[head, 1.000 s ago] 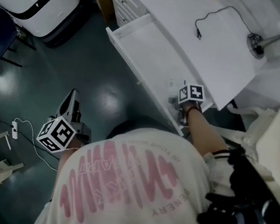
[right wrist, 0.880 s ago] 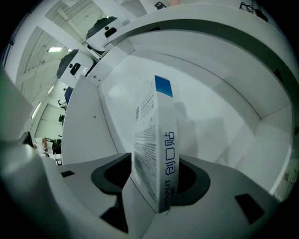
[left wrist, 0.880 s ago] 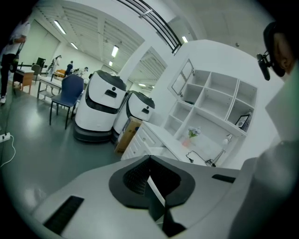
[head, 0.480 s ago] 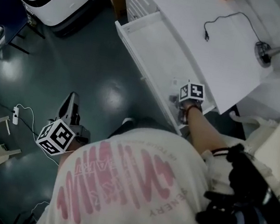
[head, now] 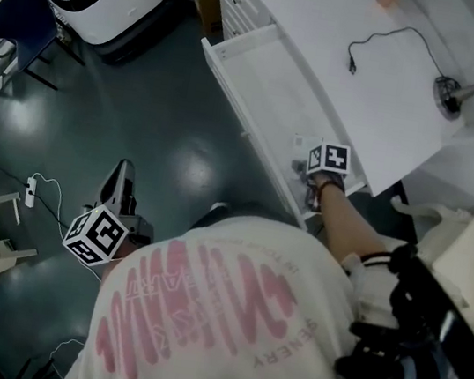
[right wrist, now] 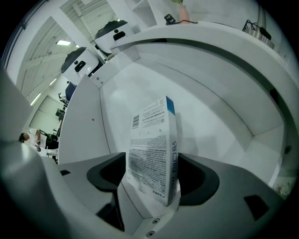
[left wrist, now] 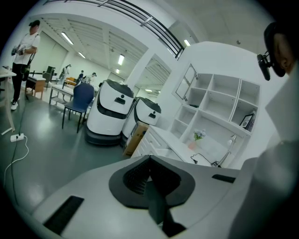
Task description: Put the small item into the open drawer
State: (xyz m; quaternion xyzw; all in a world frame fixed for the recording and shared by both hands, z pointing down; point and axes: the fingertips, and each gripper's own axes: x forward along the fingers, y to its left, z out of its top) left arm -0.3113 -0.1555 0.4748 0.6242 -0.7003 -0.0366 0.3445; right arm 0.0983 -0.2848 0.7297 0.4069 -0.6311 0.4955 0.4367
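Tongs at right [right wrist: 154,176] are opening, releasing the small white blue-cornered box [right wrist: 152,140] inside the white drawer [right wrist: 212,105]. Left tongs [left wrist: 148,164] are hanging clenched, empty.

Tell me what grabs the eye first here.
A small printed box sits between the jaws of the right gripper, which have just been opening, down inside the open white drawer. The left gripper, jaws together with nothing between them, hangs off to the left over the dark floor.
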